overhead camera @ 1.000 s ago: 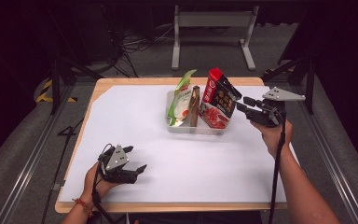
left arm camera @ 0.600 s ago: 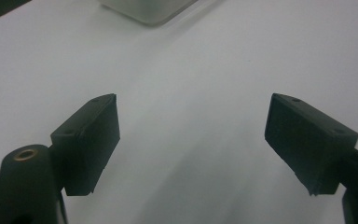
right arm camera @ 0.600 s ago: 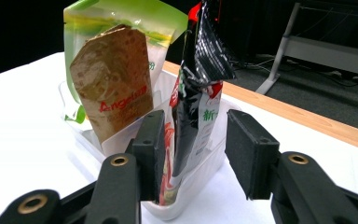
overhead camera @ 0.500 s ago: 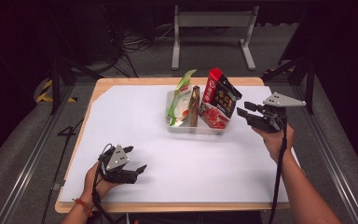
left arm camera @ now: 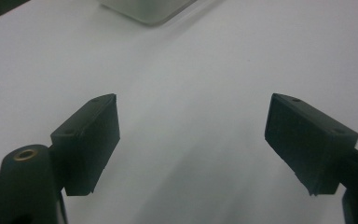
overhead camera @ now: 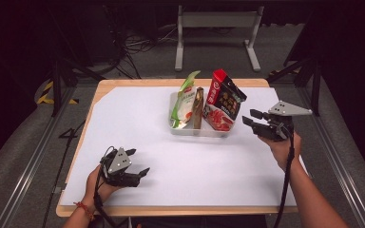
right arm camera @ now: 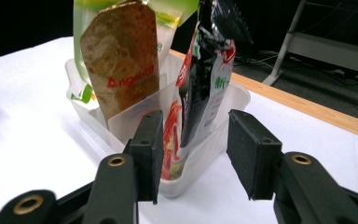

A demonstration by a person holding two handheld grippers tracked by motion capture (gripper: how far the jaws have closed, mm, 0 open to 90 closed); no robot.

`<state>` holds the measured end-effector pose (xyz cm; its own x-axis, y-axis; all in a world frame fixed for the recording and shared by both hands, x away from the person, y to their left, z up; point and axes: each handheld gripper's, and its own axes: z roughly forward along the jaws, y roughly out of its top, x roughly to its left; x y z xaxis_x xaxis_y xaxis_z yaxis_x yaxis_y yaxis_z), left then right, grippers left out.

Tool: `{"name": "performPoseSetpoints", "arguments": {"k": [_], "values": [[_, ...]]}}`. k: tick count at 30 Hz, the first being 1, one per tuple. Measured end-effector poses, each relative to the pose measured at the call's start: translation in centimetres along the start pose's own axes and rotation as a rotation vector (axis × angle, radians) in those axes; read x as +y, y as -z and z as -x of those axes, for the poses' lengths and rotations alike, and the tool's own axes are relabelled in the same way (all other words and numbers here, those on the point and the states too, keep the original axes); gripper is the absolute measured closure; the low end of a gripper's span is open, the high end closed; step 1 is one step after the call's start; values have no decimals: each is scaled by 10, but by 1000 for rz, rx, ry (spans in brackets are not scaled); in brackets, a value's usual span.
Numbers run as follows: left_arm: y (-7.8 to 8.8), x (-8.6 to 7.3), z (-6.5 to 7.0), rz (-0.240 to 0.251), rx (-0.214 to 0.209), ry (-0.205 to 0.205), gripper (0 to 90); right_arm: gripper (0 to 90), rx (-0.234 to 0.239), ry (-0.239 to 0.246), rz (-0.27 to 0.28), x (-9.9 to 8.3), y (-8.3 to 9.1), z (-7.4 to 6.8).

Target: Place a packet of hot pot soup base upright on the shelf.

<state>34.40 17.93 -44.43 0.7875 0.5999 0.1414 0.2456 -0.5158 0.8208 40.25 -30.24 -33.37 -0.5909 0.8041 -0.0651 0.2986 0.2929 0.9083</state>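
Note:
A clear plastic tray [overhead camera: 204, 131] stands at the back middle of the white sheet. In it stand a green pouch [overhead camera: 184, 97], a brown pouch [overhead camera: 198, 107] and a red and black bag [overhead camera: 224, 99], all upright. My right gripper [overhead camera: 248, 118] hovers just right of the tray, pointing at the red and black bag [right arm camera: 209, 88]. Its jaws are open and have just been opening a little, with nothing between them [right arm camera: 193, 154]. The tray corner [right arm camera: 219, 135] lies a short way beyond them. My left gripper [overhead camera: 139, 162] rests open and empty near the front left, over bare sheet [left arm camera: 191, 135].
The white sheet [overhead camera: 171, 156] covers most of the wooden table [overhead camera: 266, 83], leaving wood showing along the edges. A metal stand [overhead camera: 216, 19] and cables lie on the floor behind the table. A blurred corner of the tray [left arm camera: 149, 9] sits far ahead of the left jaws.
My right gripper has drawn back slightly from the red and black bag, toward the right and the near side. The left gripper has stayed where it was.

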Motion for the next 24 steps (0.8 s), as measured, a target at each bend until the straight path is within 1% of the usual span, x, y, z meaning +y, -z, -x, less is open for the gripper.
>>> {"name": "performPoseSetpoints", "arguments": {"k": [3,10,16,20,24], "values": [[0,0,0,-1,-1,-1,186,551,4,13,-6,-3,1,-1],[0,0,0,-1,-1,-2,185,521,3,69,-23,-10,5,-7],[0,0,1,-3,-2,-2,186,496,0,126,-46,-17,8,-13],[-1,0,1,-6,-3,-3,186,469,2,154,-60,-22,9,-16],[-1,0,1,-6,-3,-3,186,407,-12,190,-82,-28,10,-20]]}}
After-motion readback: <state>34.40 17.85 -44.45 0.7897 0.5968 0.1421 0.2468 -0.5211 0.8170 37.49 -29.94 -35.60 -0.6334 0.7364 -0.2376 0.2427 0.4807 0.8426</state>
